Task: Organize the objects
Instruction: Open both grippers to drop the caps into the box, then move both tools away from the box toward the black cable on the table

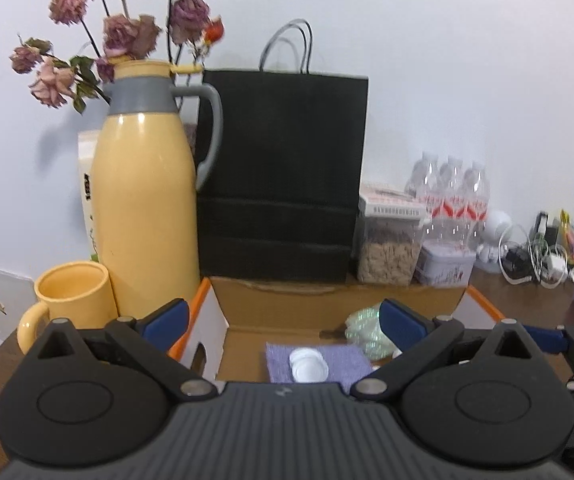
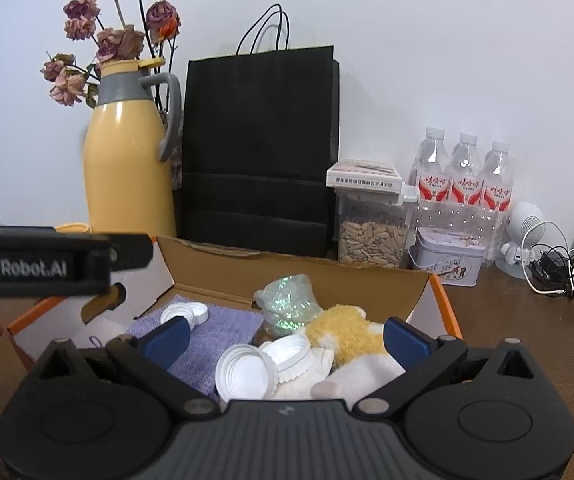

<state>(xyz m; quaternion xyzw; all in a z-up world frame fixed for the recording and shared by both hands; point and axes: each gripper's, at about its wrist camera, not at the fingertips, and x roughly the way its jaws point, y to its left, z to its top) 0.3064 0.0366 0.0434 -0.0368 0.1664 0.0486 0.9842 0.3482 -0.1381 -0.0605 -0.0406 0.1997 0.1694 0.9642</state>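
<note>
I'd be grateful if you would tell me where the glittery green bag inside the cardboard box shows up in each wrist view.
Left wrist view: the glittery green bag sits right of centre, low in the picture, partly hidden behind the gripper's right-hand blue pad.
Right wrist view: it lies near the centre, at the back of the cardboard box, beside the plush toy.
Shared landmark: the black paper bag behind the box.

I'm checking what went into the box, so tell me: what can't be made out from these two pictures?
- Left wrist view: the cardboard box floor near the camera is hidden by the left gripper.
- Right wrist view: the plush toy is partly covered by white lids and the right gripper.
- Both views: the black bag shows nothing of its inside.
</note>
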